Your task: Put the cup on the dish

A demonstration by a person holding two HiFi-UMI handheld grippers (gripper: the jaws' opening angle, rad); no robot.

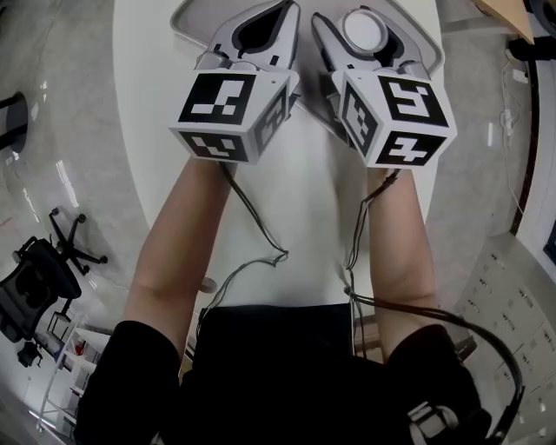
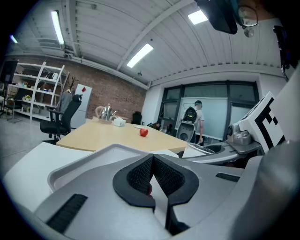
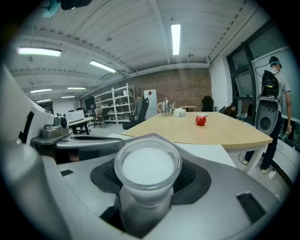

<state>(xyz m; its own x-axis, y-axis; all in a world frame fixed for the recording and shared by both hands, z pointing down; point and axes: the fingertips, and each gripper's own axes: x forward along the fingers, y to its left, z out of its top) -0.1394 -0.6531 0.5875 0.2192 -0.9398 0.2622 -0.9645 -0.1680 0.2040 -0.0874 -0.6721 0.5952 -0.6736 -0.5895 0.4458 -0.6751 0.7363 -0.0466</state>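
Observation:
A translucent white cup sits upright between the jaws of my right gripper, which is shut on it. The right gripper view shows the cup from just behind, with the black pads against both its sides. A grey dish with a raised rim lies on the white table, under and ahead of both grippers; its rim also shows in the left gripper view. My left gripper hovers beside the right one, its pads meeting at the tips, holding nothing.
Beyond the white table stands a tan wooden table with a red apple, a kettle and a tissue box. Office chairs, shelves and a person with a backpack stand farther off. Cables trail from both grippers.

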